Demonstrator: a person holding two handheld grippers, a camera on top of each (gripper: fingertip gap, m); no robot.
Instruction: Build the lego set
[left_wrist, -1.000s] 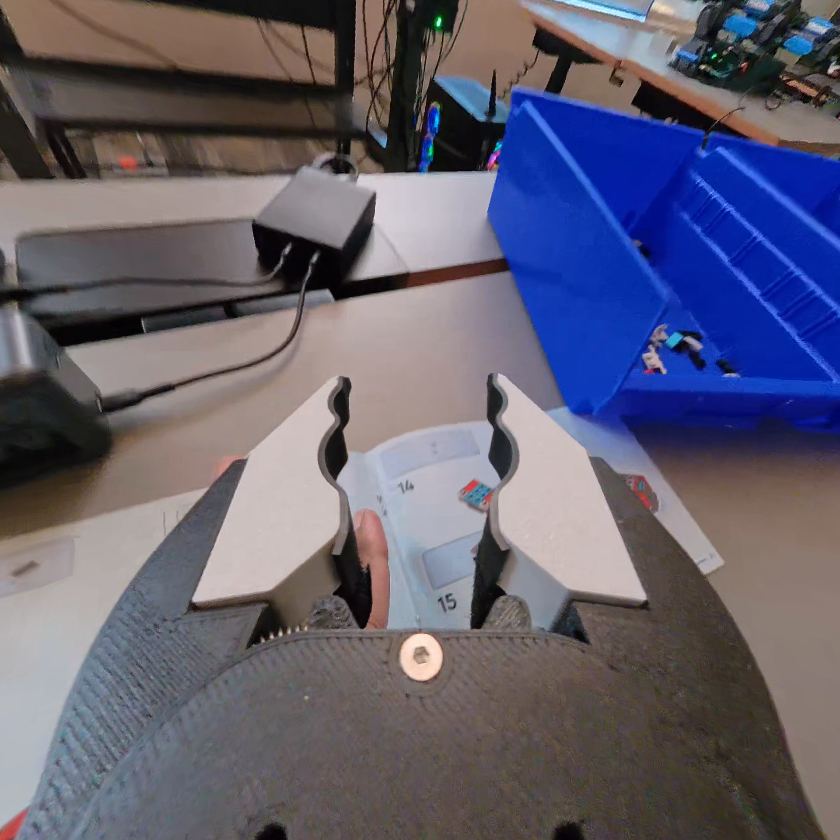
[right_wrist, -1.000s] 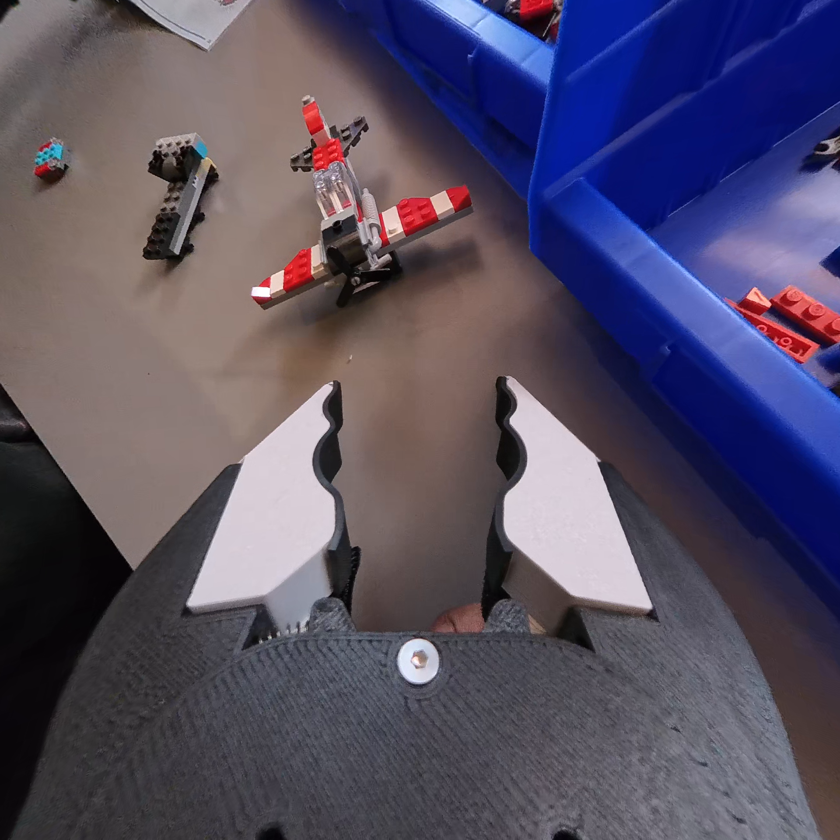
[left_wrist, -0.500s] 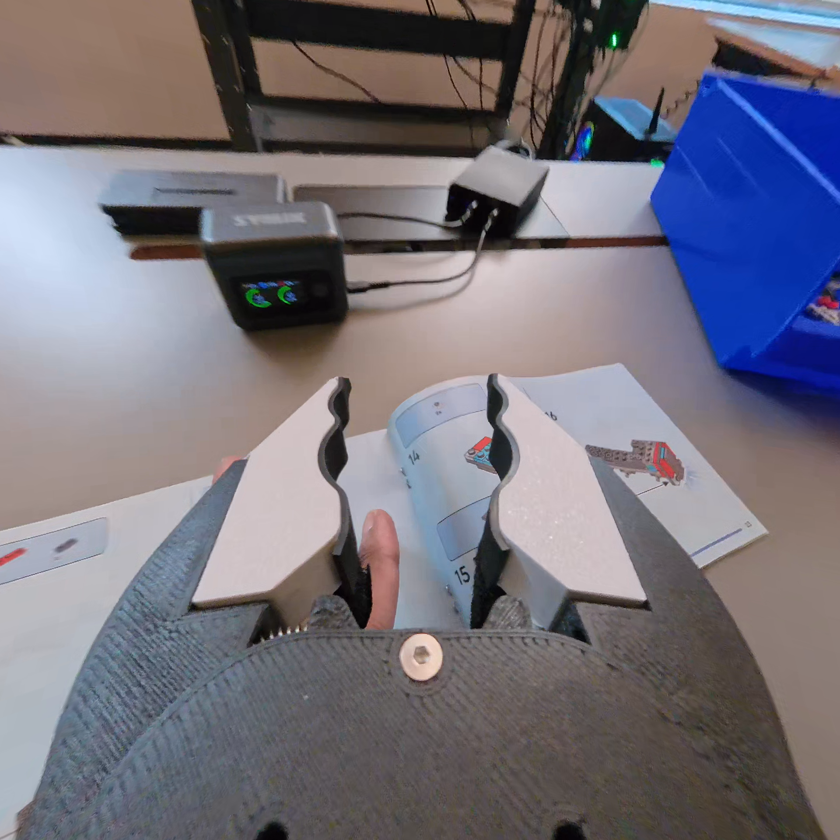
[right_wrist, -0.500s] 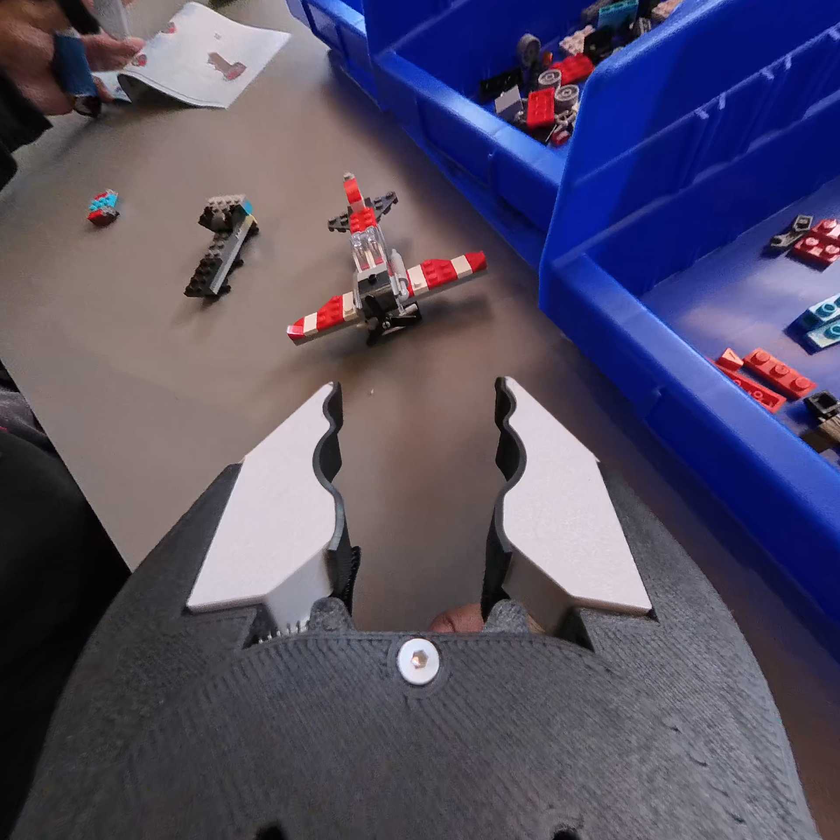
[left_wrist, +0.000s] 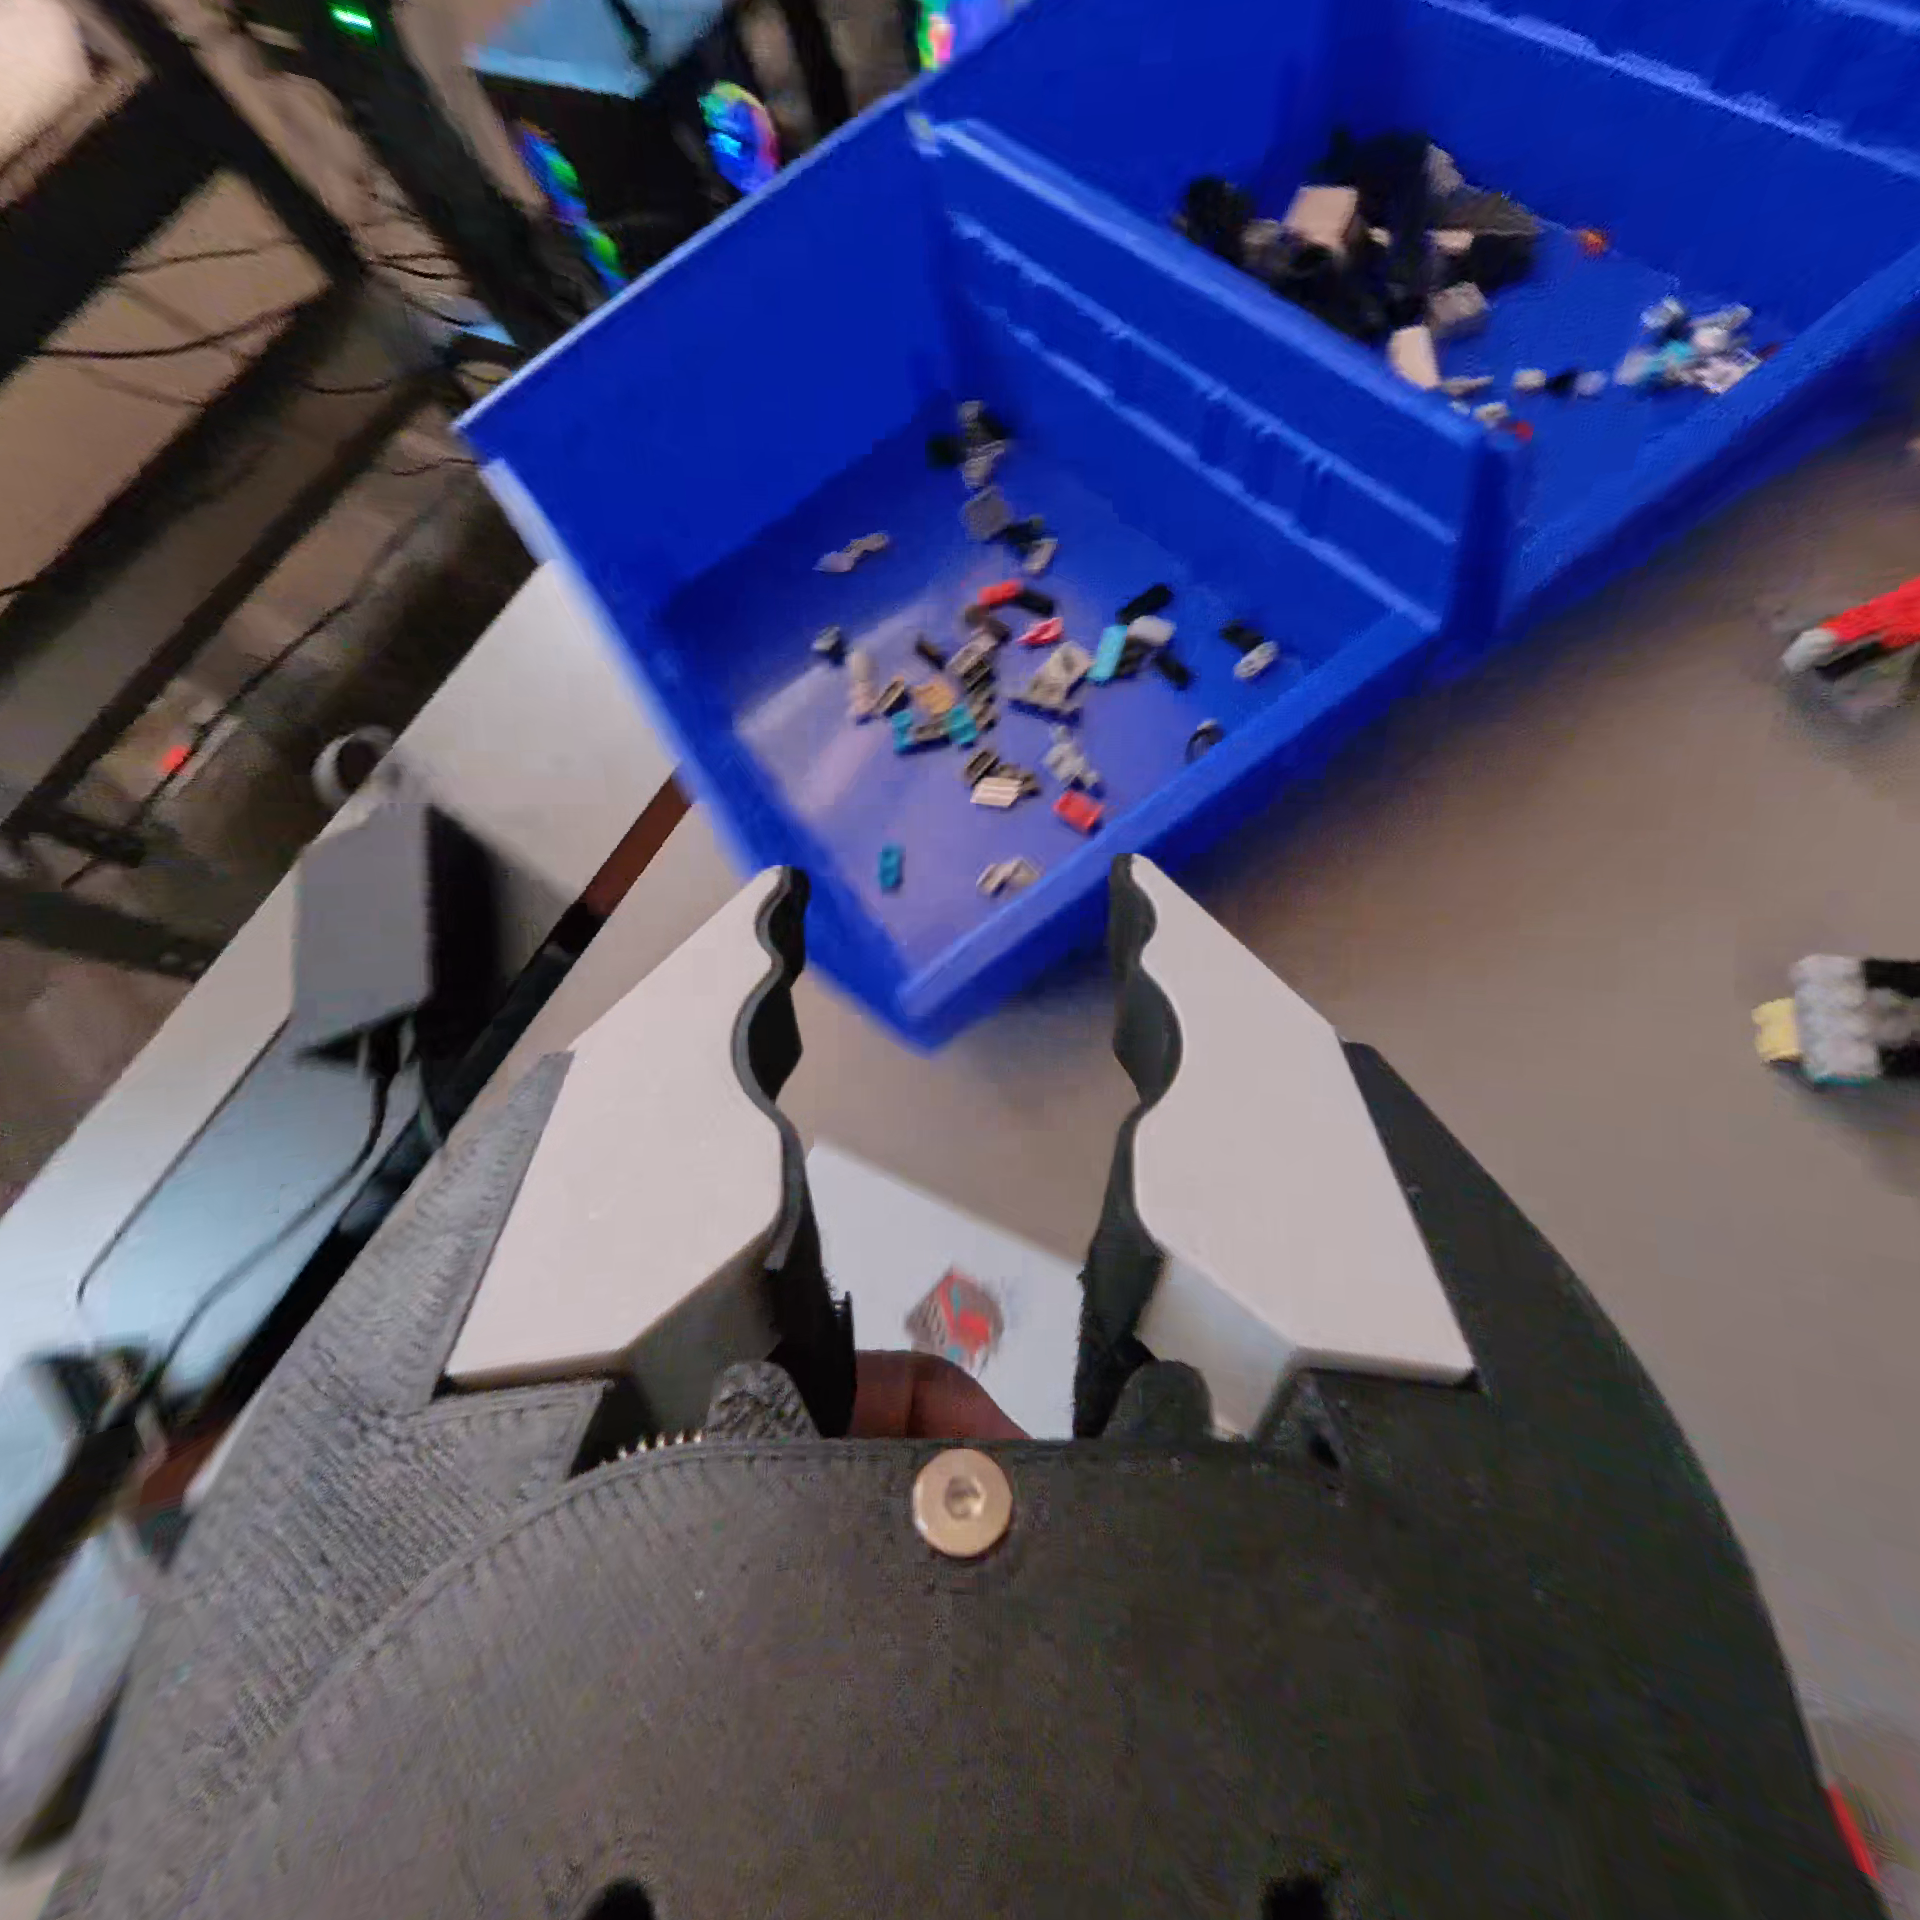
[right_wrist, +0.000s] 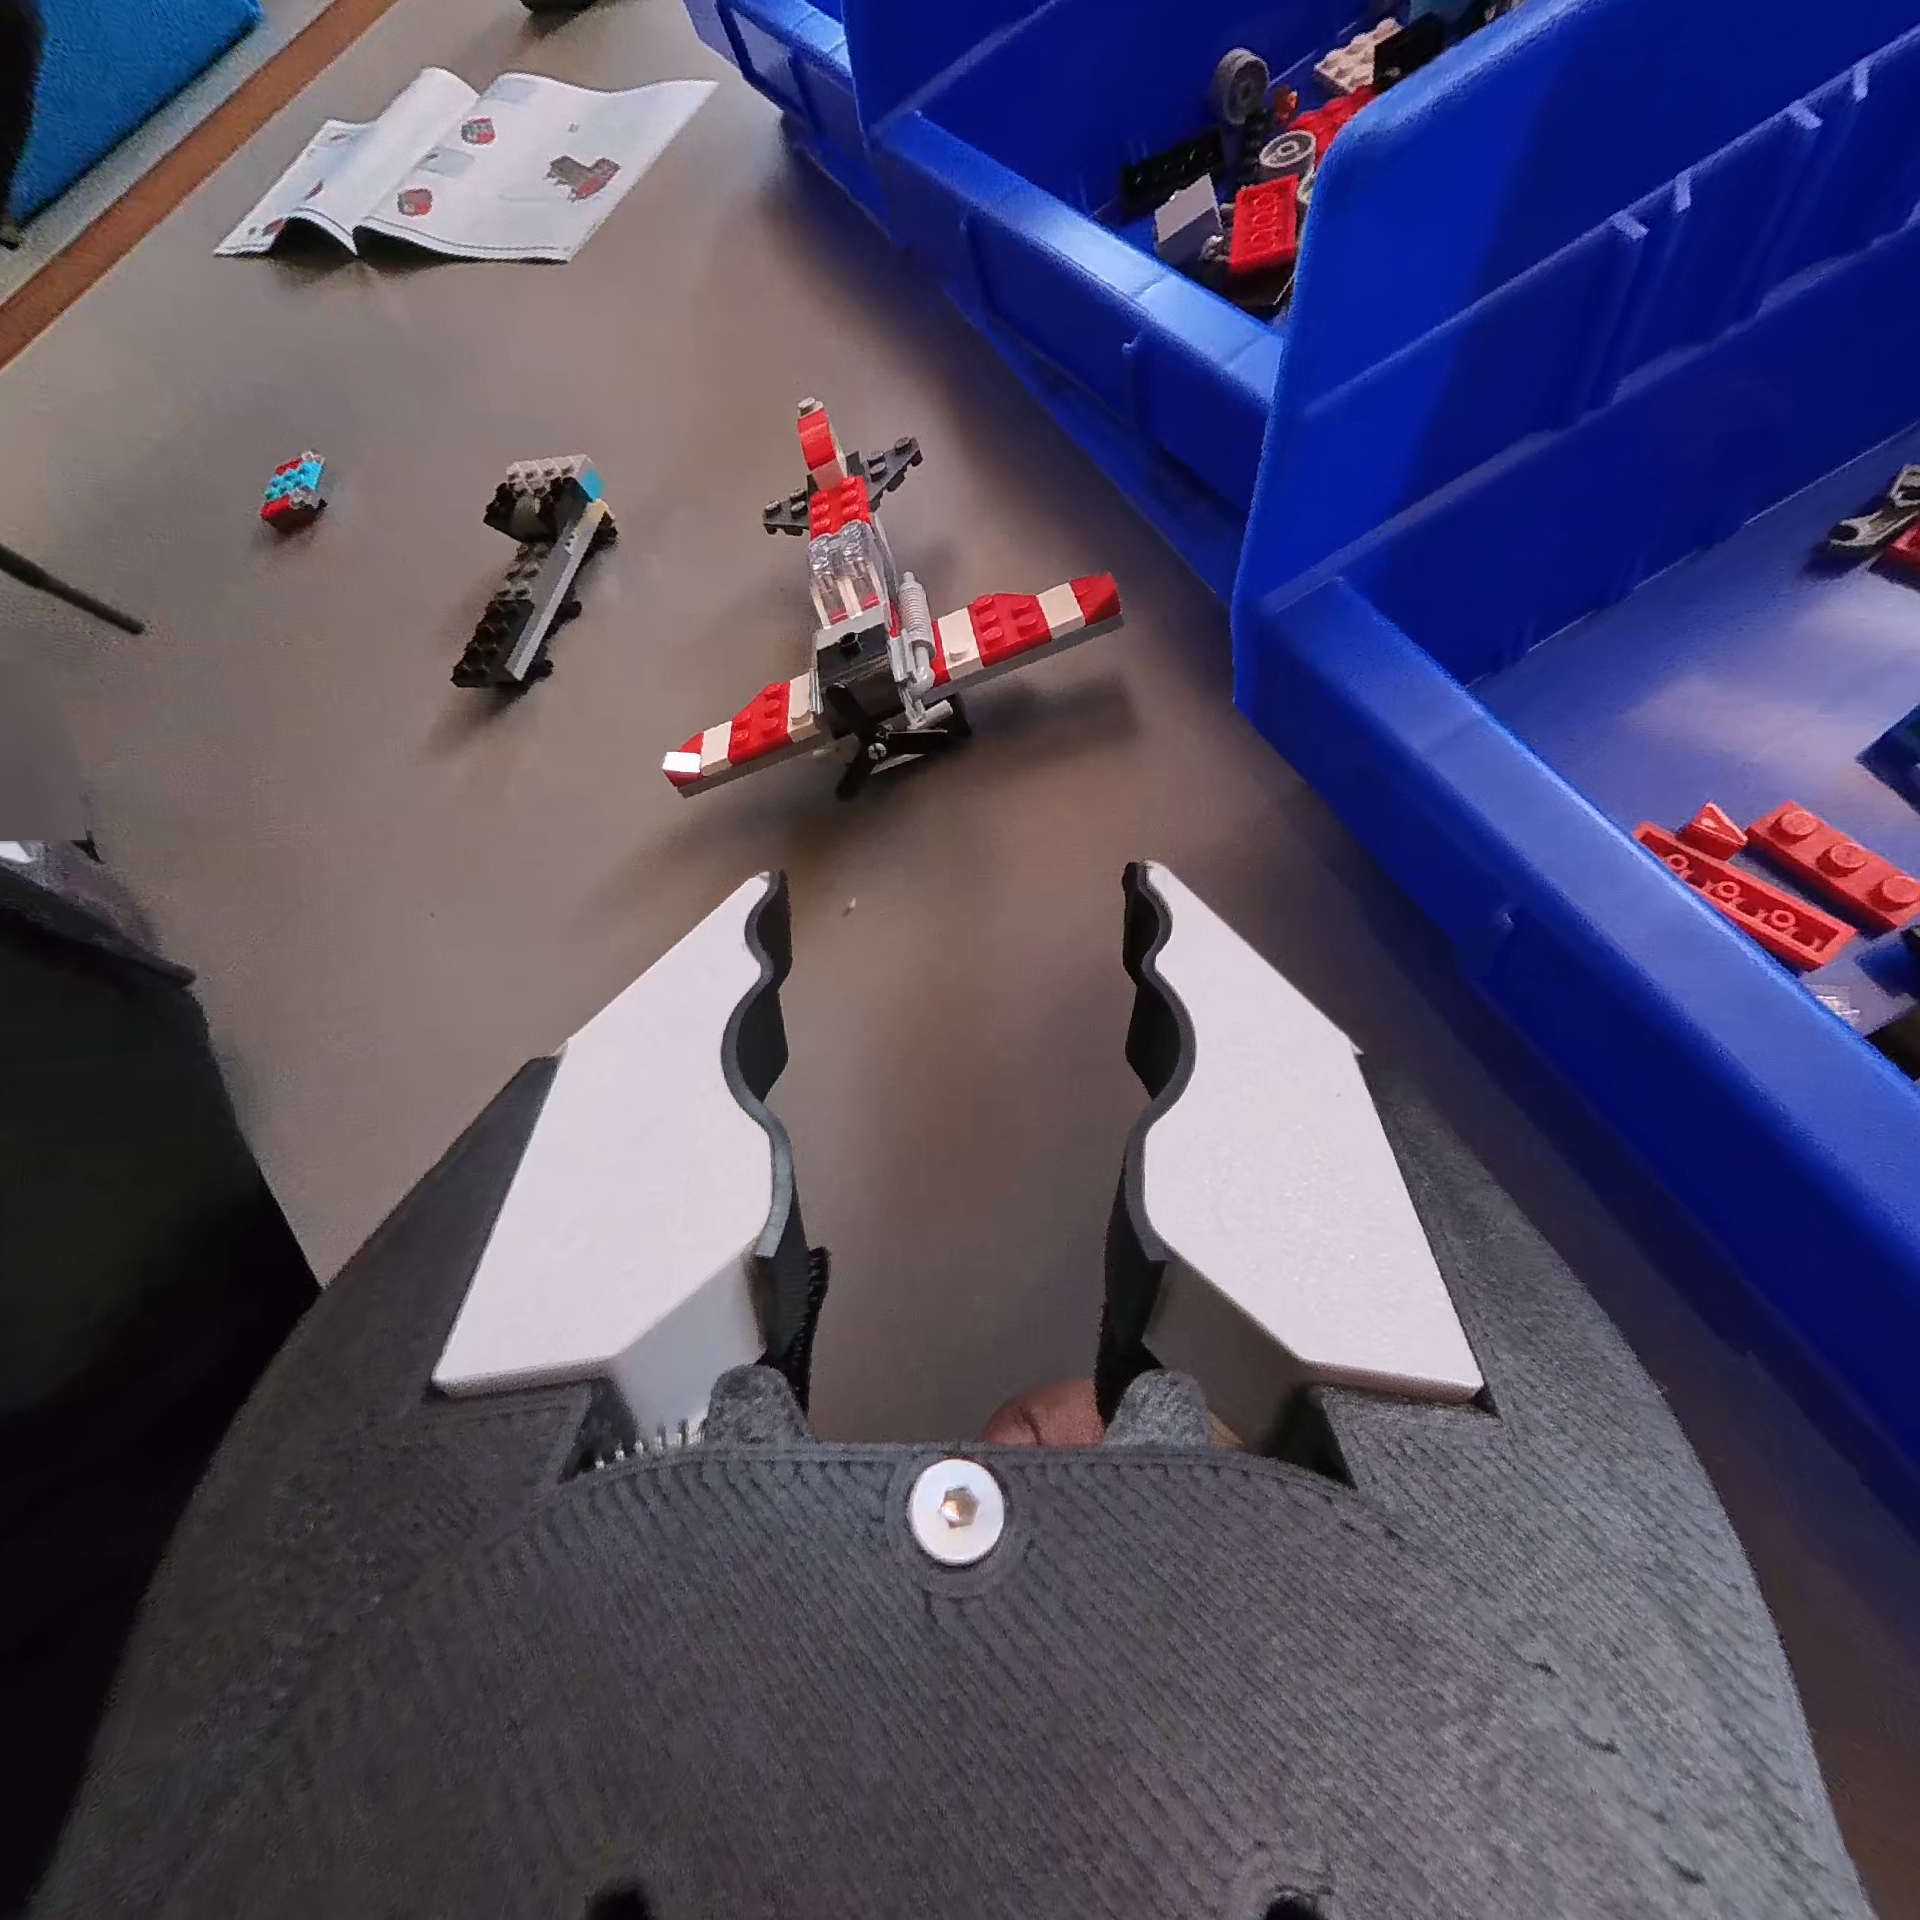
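Observation:
A red and white lego plane (right_wrist: 883, 634) stands on the grey table ahead of my right gripper (right_wrist: 956, 883), which is open and empty. A black and grey lego sub-build (right_wrist: 540, 571) and a small red and teal block (right_wrist: 294, 490) lie to its left. The open instruction booklet (right_wrist: 468, 171) lies at the far left. My left gripper (left_wrist: 956, 883) is open and empty, above the booklet (left_wrist: 935, 1247), with its tips at the front edge of a blue bin (left_wrist: 727, 416) of small loose pieces. The sub-build (left_wrist: 1849, 1018) shows blurred at the right.
Blue bins (right_wrist: 1558, 727) with red plates and mixed bricks line the right side in the right wrist view. A second blue bin (left_wrist: 1714, 468) holds dark and grey pieces. A black box with cables (left_wrist: 364, 925) sits at the left table edge. A dark sleeve (right_wrist: 104, 1143) is at left. Left tips and right tips are each some 20 centimetres from the sub-build (left_wrist: 1849, 1018).
My left gripper has swung right and up from the booklet toward the blue bin of small pieces. My right gripper has drawn back a little, so the booklet now shows. Both stay open.

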